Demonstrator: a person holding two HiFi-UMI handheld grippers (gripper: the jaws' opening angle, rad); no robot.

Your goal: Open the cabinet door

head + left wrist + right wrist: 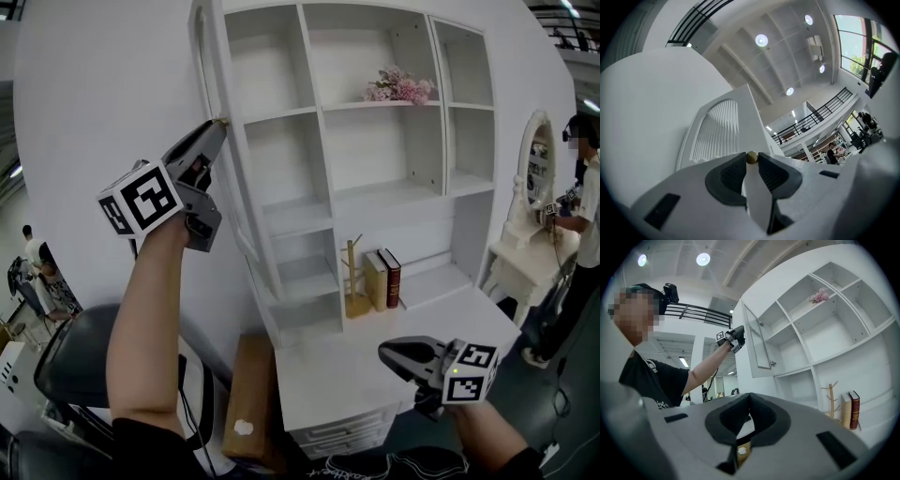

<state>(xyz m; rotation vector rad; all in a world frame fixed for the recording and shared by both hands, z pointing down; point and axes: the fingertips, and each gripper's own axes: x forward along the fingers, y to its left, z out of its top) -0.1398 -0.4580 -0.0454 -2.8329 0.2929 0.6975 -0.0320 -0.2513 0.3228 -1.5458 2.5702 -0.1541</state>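
Nearest, the right claw (386, 352) is held pressed together, empty, over the white bench (328, 375). Beyond, the cabinet door (208, 75), swung out from the shelves (375, 150), is pinched at its edge by the left claw (221, 125). Its brass knob (751, 157) at the tips is shown plainly by the left gripper view.

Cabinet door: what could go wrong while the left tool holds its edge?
The left tool pinches only the thin edge of the cabinet door by the small knob, so it may slip off. Swung further, the door may strike the white wall behind it.
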